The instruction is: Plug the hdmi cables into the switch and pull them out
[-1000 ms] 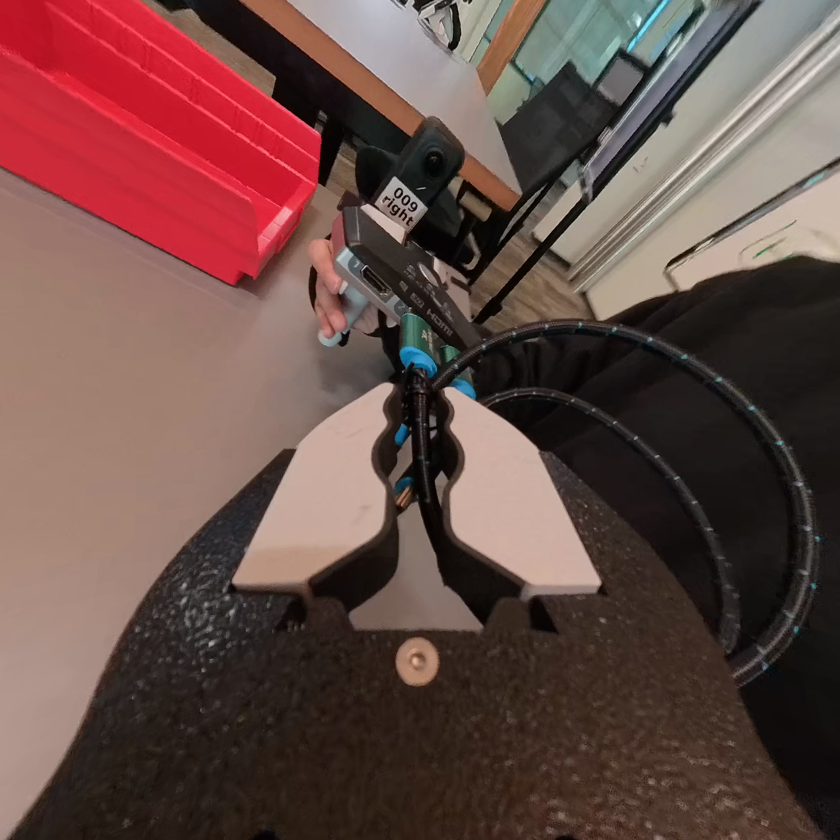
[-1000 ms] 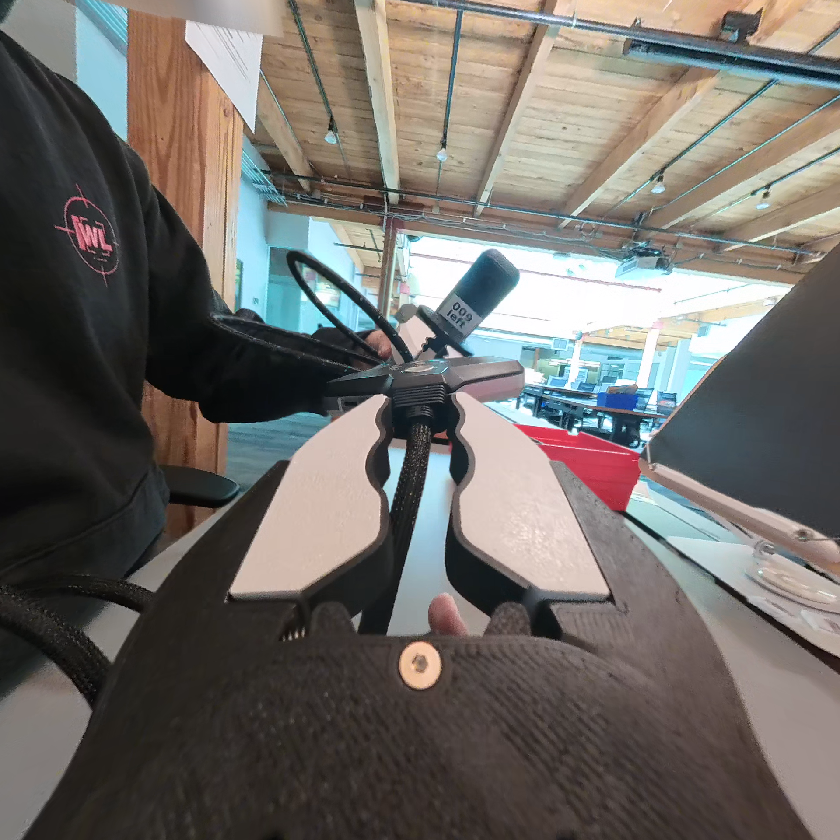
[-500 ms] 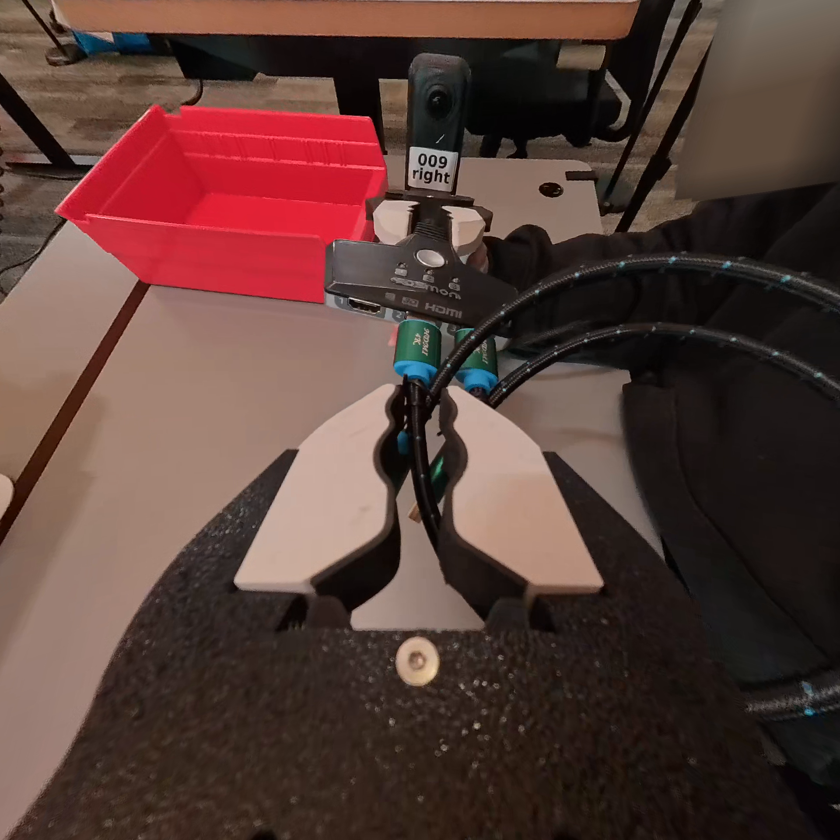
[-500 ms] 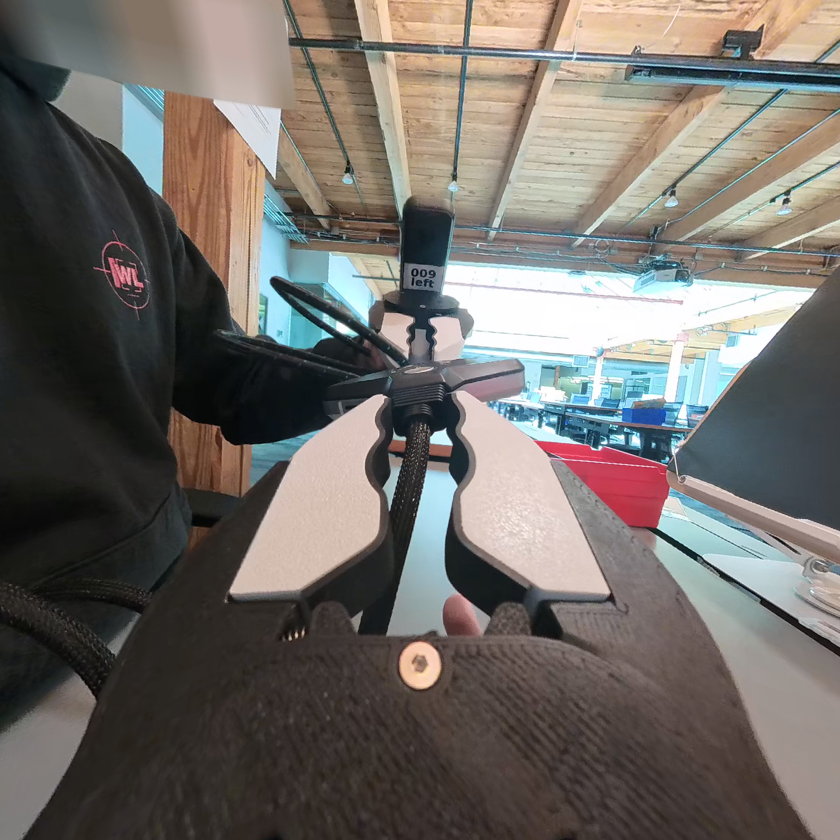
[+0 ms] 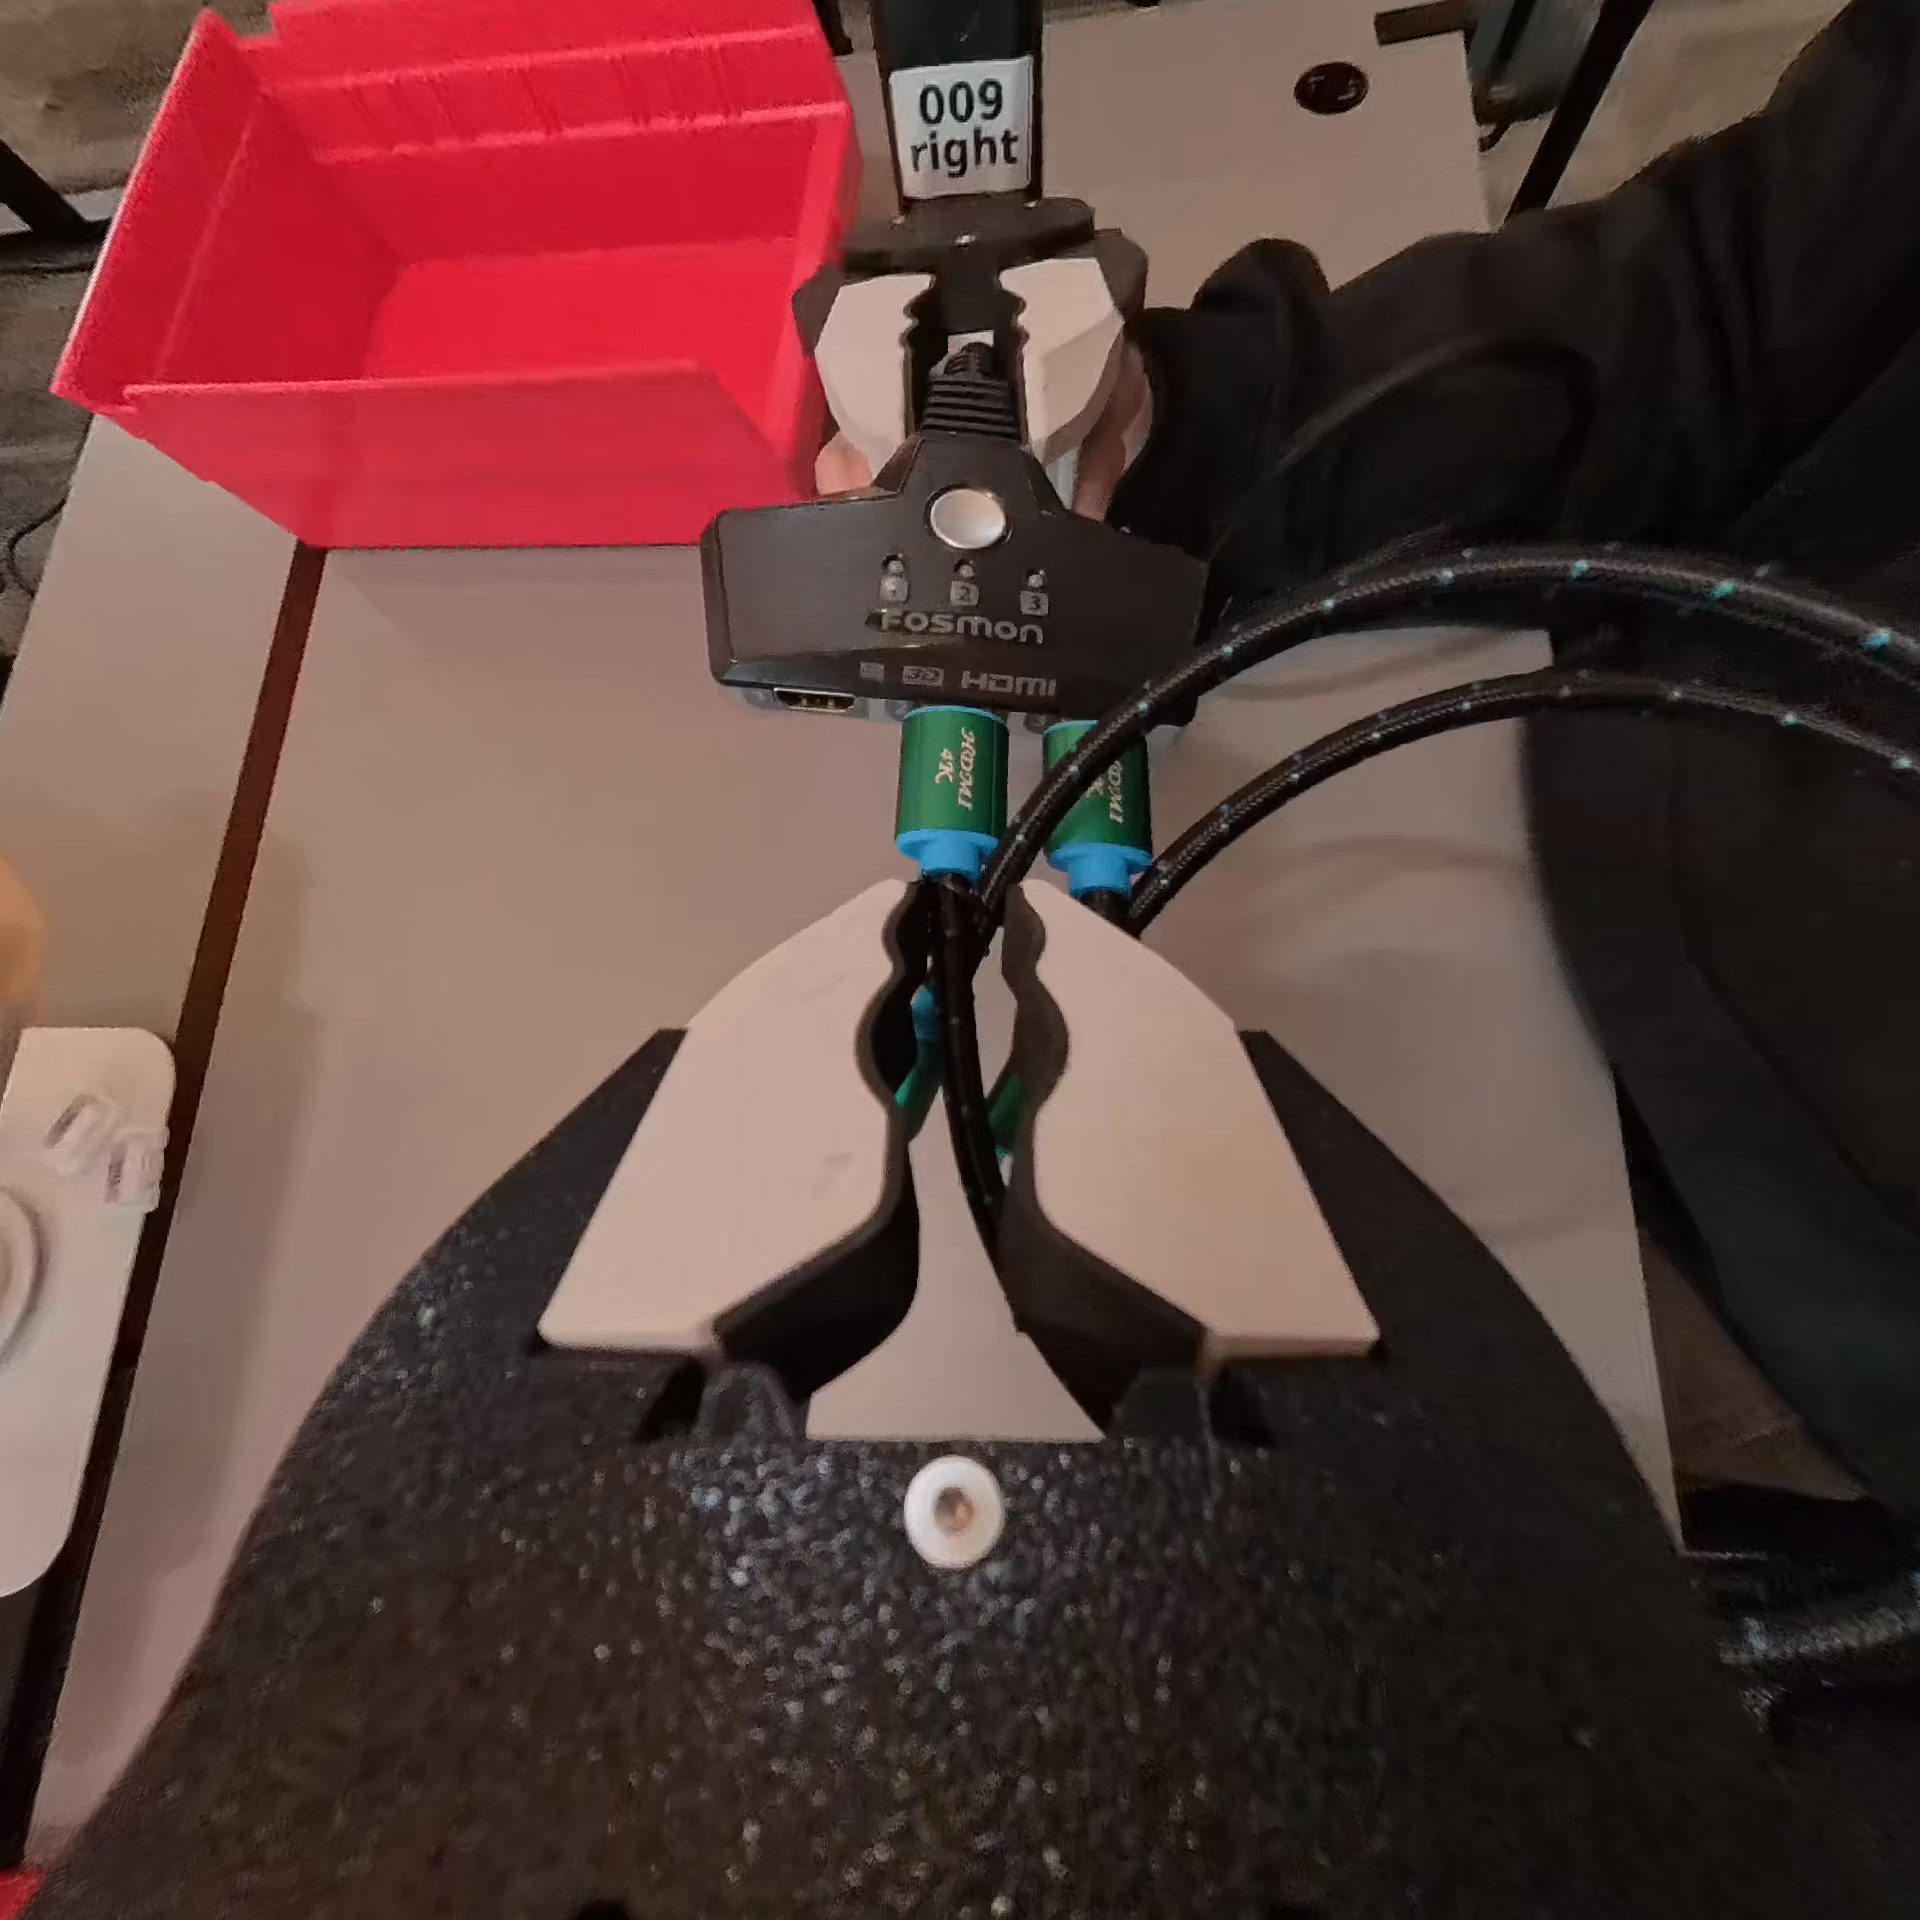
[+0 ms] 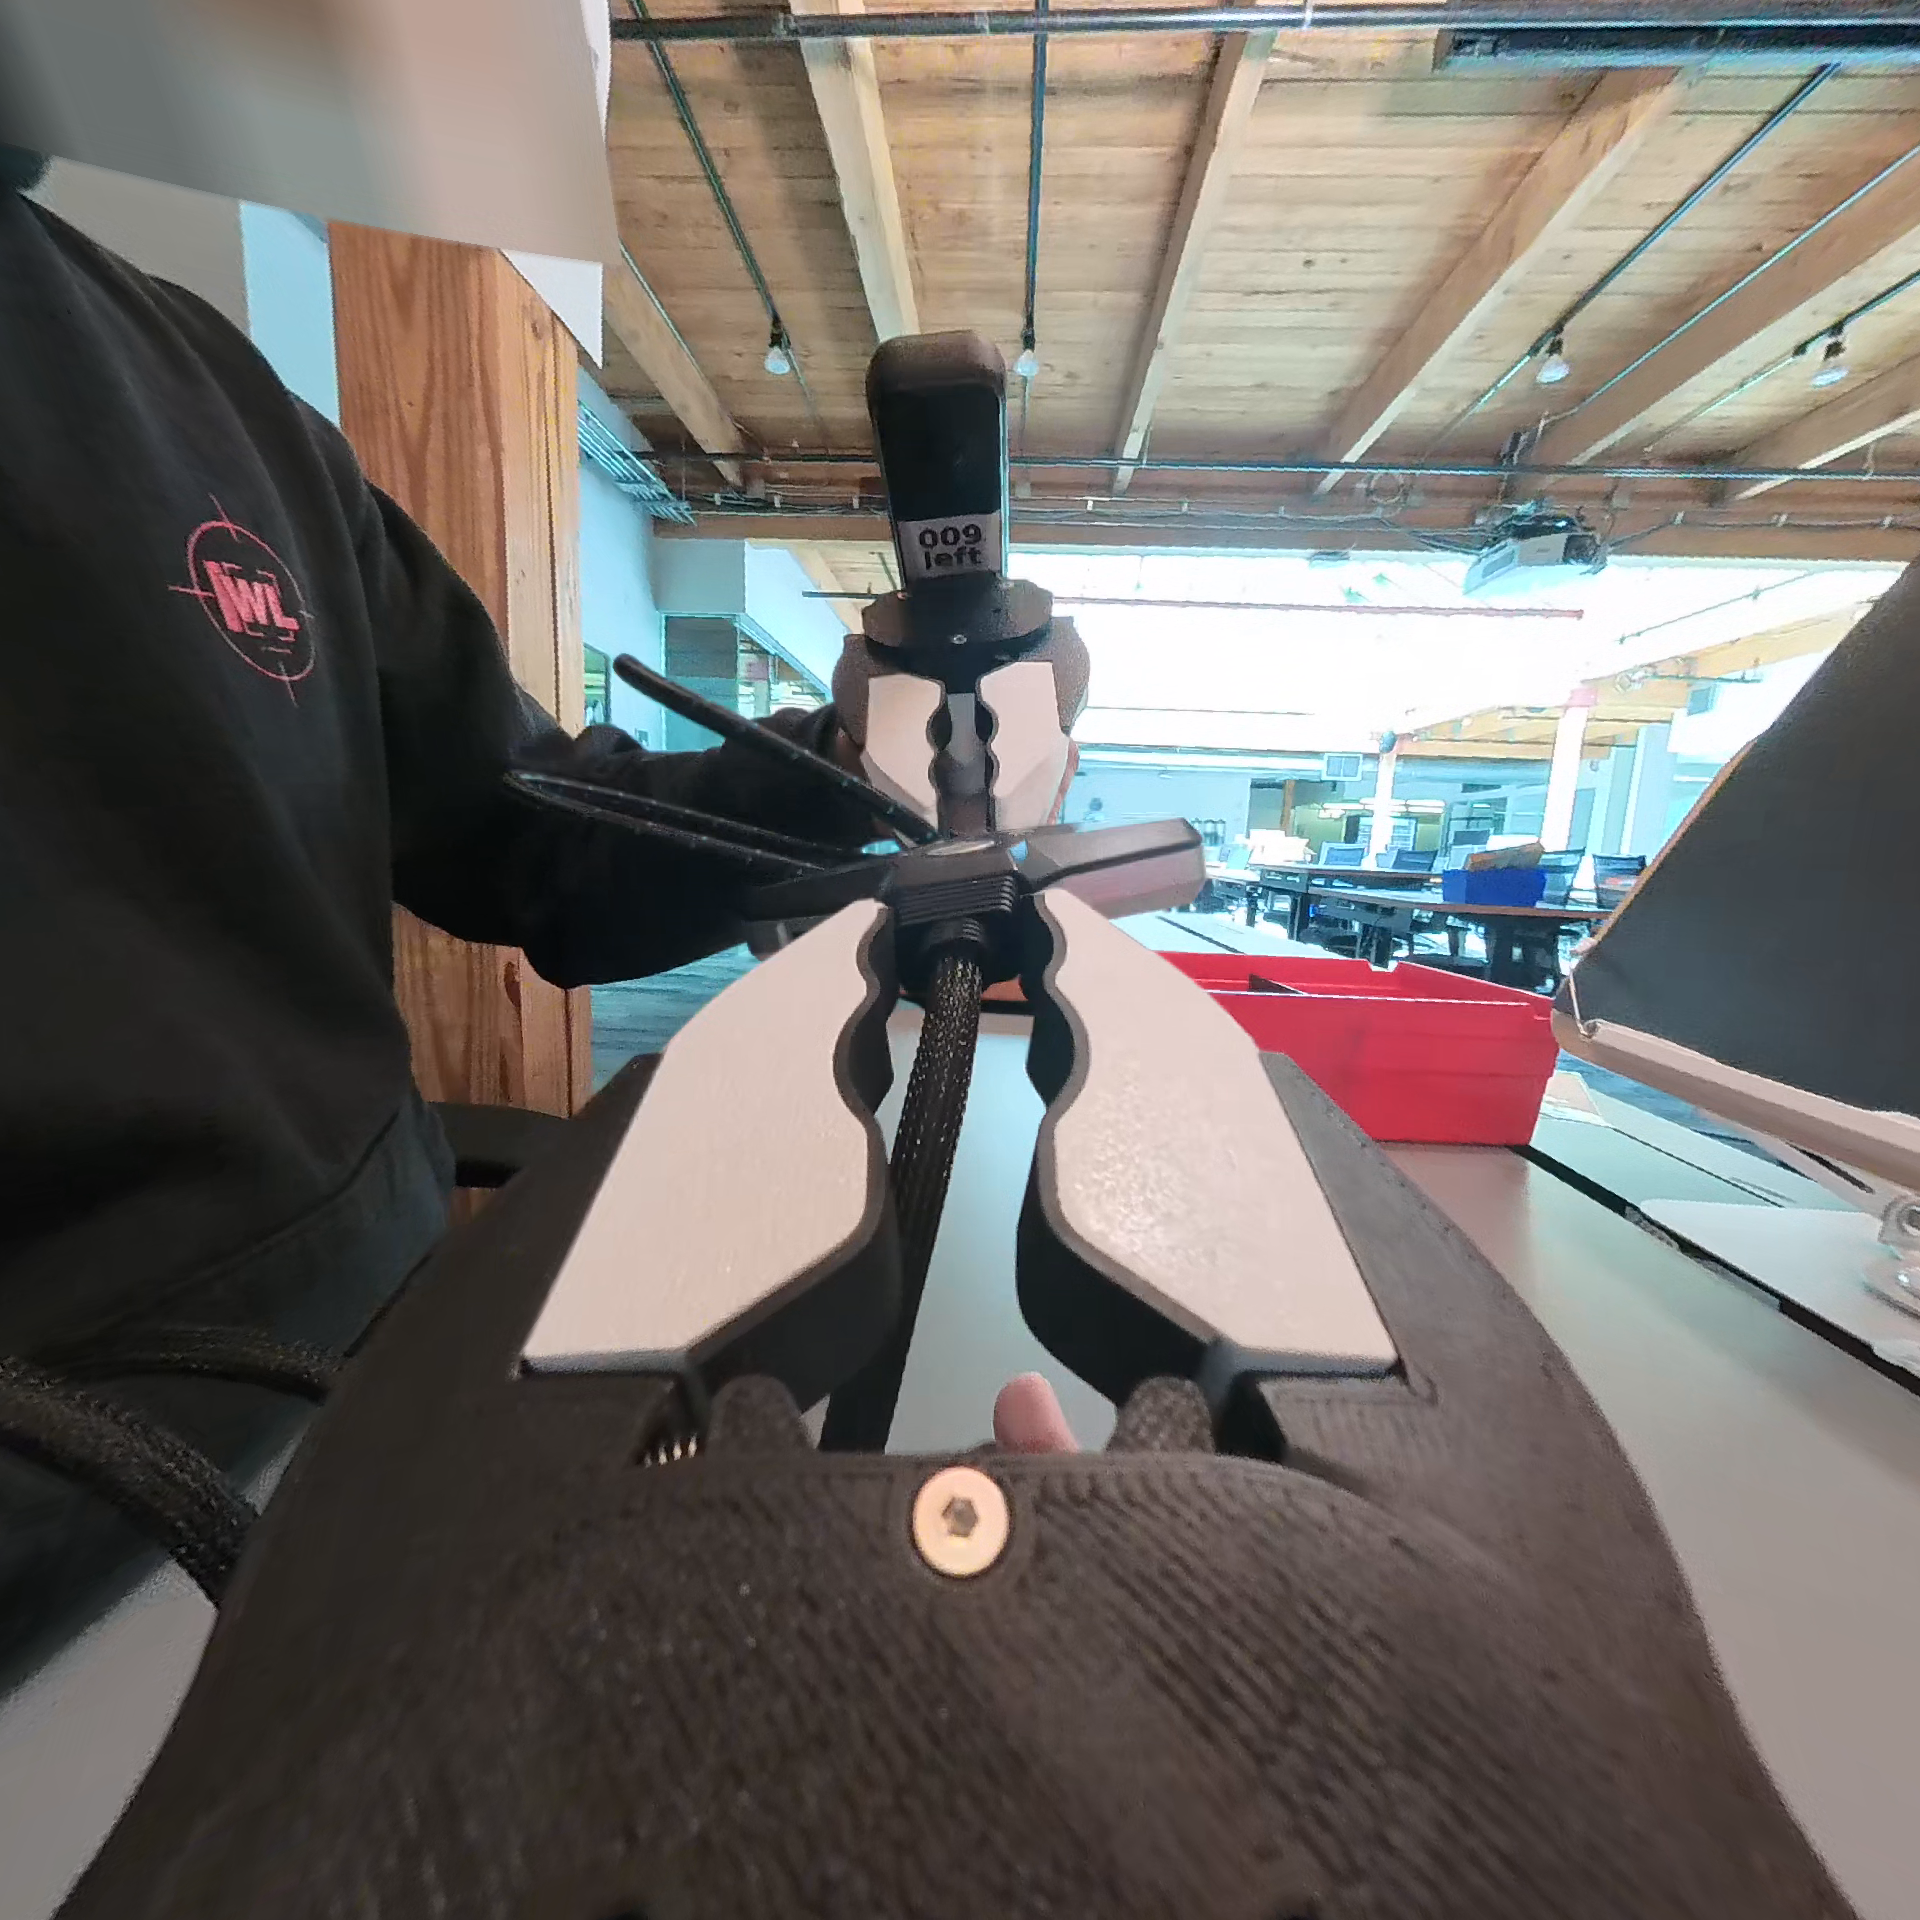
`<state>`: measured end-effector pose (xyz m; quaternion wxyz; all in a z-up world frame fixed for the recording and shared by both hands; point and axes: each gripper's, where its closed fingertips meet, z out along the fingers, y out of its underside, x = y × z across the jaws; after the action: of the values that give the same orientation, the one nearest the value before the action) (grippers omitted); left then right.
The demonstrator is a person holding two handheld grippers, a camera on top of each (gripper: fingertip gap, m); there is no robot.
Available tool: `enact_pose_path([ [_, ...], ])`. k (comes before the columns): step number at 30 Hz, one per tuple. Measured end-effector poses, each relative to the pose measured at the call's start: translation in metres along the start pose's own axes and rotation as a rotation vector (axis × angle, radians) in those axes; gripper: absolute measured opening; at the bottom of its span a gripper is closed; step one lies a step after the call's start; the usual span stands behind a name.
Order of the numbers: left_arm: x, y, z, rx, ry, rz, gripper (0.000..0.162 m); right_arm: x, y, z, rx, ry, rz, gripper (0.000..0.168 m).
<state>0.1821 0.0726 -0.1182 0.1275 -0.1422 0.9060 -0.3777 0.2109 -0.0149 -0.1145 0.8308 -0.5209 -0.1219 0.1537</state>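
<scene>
The black HDMI switch (image 5: 956, 613) hangs in the air above the grey table (image 5: 468, 831). My right gripper (image 5: 966, 343) is shut on the ribbed collar of its braided tail cable (image 6: 940, 1049). Two green HDMI plugs sit in the switch, one in the middle port (image 5: 951, 779) and one in the right port (image 5: 1117, 821). The left port (image 5: 816, 701) is empty. My left gripper (image 5: 961, 904) is shut on the black braided cable (image 5: 961, 1039) just behind the middle plug. A green and blue piece (image 5: 920, 1070) shows under its fingers. In the right wrist view the switch (image 6: 1101, 857) is edge-on, with my left gripper (image 6: 961, 748) behind it.
An empty red bin (image 5: 468, 312) stands on the table behind the switch, and shows in the right wrist view (image 6: 1351, 1039). A person's black sleeve (image 5: 1558, 343) and cable loops (image 5: 1662, 582) fill the right side. A white object (image 5: 62, 1195) lies at the left edge. A dark tilted panel (image 6: 1766, 883) stands at the right.
My left gripper has rolled level and now looks down on the switch, which appears closer. My right gripper tilted slightly. Both grips are unchanged and both plugs remain in the switch.
</scene>
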Motion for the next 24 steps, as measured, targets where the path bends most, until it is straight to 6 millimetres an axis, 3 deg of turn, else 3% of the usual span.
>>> enact_pose_path([
  [6, 0.000, -0.025, -0.001, 0.218, 0.008, -0.059, 0.016, -0.001, -0.013, -0.010, 0.082, -0.012, -0.052, 0.023],
  [8, -0.005, -0.029, -0.010, 0.284, -0.059, -0.073, 0.031, -0.003, -0.012, -0.012, 0.061, -0.019, -0.064, 0.023],
  [11, -0.016, -0.029, -0.044, 0.415, -0.121, -0.163, 0.042, 0.001, -0.009, -0.013, 0.045, 0.005, -0.066, 0.023],
  [13, -0.034, -0.013, -0.072, 0.440, -0.203, -0.215, 0.042, 0.002, 0.000, -0.010, -0.003, 0.004, -0.063, 0.023],
  [17, -0.066, 0.015, -0.150, 0.598, -0.354, -0.372, 0.041, 0.000, 0.005, -0.005, -0.022, -0.013, -0.058, 0.023],
  [19, -0.083, 0.045, -0.178, 0.541, -0.477, -0.382, 0.038, -0.003, 0.003, -0.006, -0.001, -0.037, -0.039, 0.023],
  [21, -0.105, 0.103, -0.191, 0.293, -0.609, -0.322, 0.038, -0.003, -0.001, -0.008, 0.031, -0.044, -0.028, 0.023],
  [24, -0.126, 0.194, -0.193, -0.065, -0.621, -0.250, 0.043, -0.004, -0.005, -0.010, 0.063, -0.056, -0.013, 0.023],
])
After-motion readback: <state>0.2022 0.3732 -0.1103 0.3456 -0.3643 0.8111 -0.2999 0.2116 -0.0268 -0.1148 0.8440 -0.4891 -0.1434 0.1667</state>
